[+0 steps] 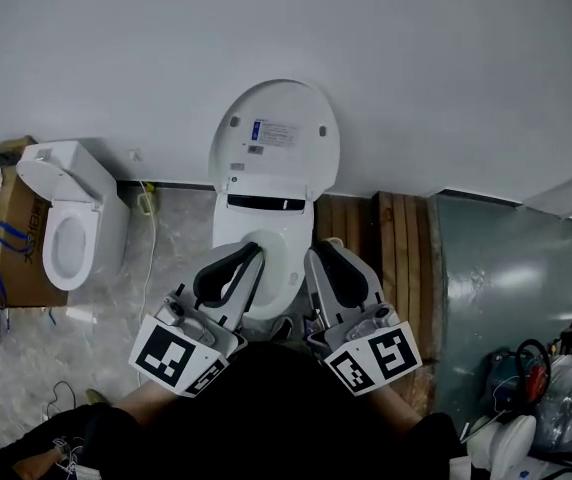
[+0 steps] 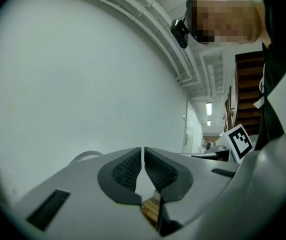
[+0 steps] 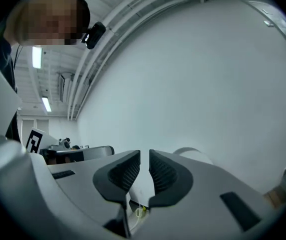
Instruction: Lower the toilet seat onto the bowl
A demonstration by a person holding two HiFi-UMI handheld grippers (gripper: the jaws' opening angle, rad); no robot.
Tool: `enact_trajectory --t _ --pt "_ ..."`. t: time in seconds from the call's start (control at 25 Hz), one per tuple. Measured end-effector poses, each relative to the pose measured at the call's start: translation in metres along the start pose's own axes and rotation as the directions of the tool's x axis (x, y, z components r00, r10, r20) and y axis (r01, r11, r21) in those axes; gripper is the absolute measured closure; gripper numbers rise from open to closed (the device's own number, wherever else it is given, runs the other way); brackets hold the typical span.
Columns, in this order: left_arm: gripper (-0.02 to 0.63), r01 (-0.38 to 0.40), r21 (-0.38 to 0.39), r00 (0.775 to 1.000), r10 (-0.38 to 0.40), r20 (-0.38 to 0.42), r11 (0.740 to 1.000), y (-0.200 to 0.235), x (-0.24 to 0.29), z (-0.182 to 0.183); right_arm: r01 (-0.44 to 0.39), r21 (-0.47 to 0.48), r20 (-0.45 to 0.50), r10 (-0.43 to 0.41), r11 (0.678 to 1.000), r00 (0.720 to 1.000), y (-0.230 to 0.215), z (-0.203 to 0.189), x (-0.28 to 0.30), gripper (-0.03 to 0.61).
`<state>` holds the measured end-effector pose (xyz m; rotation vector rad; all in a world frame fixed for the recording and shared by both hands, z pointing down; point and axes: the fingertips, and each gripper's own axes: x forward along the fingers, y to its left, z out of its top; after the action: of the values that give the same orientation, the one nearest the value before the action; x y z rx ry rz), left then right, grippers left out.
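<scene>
In the head view a white toilet (image 1: 288,286) stands against the wall with its lid (image 1: 276,133) upright. A white ring (image 1: 284,258) appears to lie flat on the bowl, mostly hidden behind my grippers. My left gripper (image 1: 256,251) and right gripper (image 1: 318,253) are raised side by side in front of the bowl, touching nothing. The left gripper (image 2: 143,151) is shut and empty. The right gripper (image 3: 145,154) is all but closed, with a thin slit and nothing in it. Both gripper views face the bare wall; the lid's top edge (image 3: 193,153) peeks over the jaws.
A smaller white toilet (image 1: 71,218) and a cardboard box (image 1: 16,228) stand at the left. Wooden planks (image 1: 396,238) and a green floor panel (image 1: 506,288) lie to the right, with bags and cables (image 1: 526,368) at lower right. A grey wall (image 1: 446,68) runs behind.
</scene>
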<state>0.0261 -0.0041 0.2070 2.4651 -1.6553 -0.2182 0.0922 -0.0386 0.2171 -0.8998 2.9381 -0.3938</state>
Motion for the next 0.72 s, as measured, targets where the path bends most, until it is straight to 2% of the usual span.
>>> enact_trajectory --t 0.28,0.44,0.72 --pt "0.583 0.064 -0.015 0.998 -0.064 0.016 0.998 -0.015 0.002 0.003 -0.022 -0.023 0.037 0.023 0.999 0.999 0.015 0.005 -0.008 0.508" --pt "0.583 0.076 -0.031 0.997 -0.076 0.005 0.997 -0.016 0.001 -0.002 -0.016 -0.058 0.014 0.017 0.998 1.000 0.020 -0.001 -0.008 0.509" --pt "0.583 0.077 -0.056 0.997 -0.078 -0.015 0.995 -0.012 0.000 -0.008 -0.016 -0.011 -0.021 0.015 1.000 1.000 0.021 -0.012 -0.005 0.509"
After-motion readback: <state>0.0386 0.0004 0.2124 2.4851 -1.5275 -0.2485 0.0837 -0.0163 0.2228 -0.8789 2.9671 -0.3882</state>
